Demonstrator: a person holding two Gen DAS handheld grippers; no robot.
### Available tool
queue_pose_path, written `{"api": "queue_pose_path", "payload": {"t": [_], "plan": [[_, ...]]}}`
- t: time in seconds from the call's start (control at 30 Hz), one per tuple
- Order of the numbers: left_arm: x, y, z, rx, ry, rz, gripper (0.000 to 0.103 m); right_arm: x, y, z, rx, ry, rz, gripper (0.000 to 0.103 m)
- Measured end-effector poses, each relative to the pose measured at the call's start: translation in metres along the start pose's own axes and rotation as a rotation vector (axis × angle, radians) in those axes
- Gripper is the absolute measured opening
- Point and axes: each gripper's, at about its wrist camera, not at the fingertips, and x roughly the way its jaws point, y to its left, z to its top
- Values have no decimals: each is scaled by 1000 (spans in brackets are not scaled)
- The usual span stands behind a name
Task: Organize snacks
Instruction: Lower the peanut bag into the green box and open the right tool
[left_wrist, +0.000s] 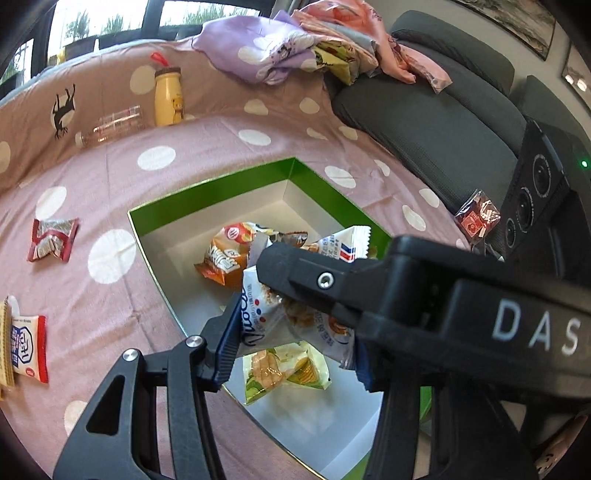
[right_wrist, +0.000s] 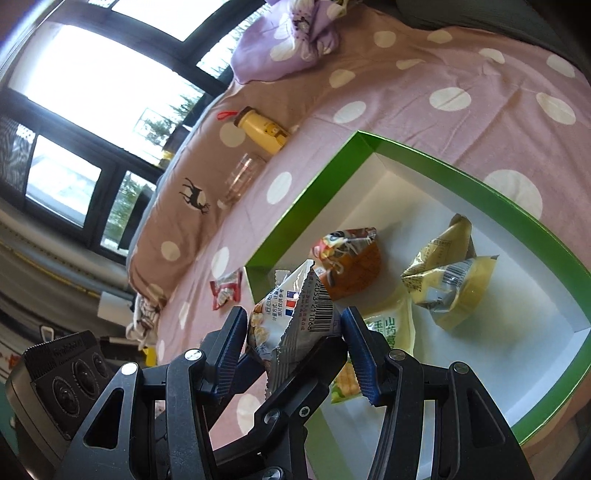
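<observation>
My left gripper (left_wrist: 295, 350) is shut on a white snack packet (left_wrist: 266, 321) held above an open green-rimmed box (left_wrist: 210, 188). My right gripper (right_wrist: 297, 347) is shut on a white packet with a barcode (right_wrist: 314, 310) over the same box (right_wrist: 306, 199). The two grips crowd each other: a right finger (left_wrist: 325, 282) crosses the left wrist view, and a left finger (right_wrist: 303, 398) shows under the right pads. I cannot tell whether both hold one packet. In the box lie an orange packet (left_wrist: 221, 258), a green-yellow one (left_wrist: 284, 369) and yellow ones (right_wrist: 450, 288).
The box sits on a pink polka-dot sheet. Loose packets lie left of it: a red-white one (left_wrist: 51, 240) and a white-red one (left_wrist: 29, 347). A yellow bottle (left_wrist: 168, 96) and a clear bottle (left_wrist: 110, 127) are at the back. Clothes (left_wrist: 295, 40) and a dark sofa (left_wrist: 424, 122) are behind.
</observation>
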Motion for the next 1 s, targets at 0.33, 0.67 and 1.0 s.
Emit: {"api": "queue_pose_path", "payload": {"t": [0.33,0.67,1.0], "plan": [[15,14,-7,-55,55,-29,52,12,-6,1,12,36,-51,57],[18,13,-11,-31,66,17,52,19,-9,1,17,50,-72,57],[17,14,-14,-22,78,64,53,26,-12,1,22,81,-68,57]]}}
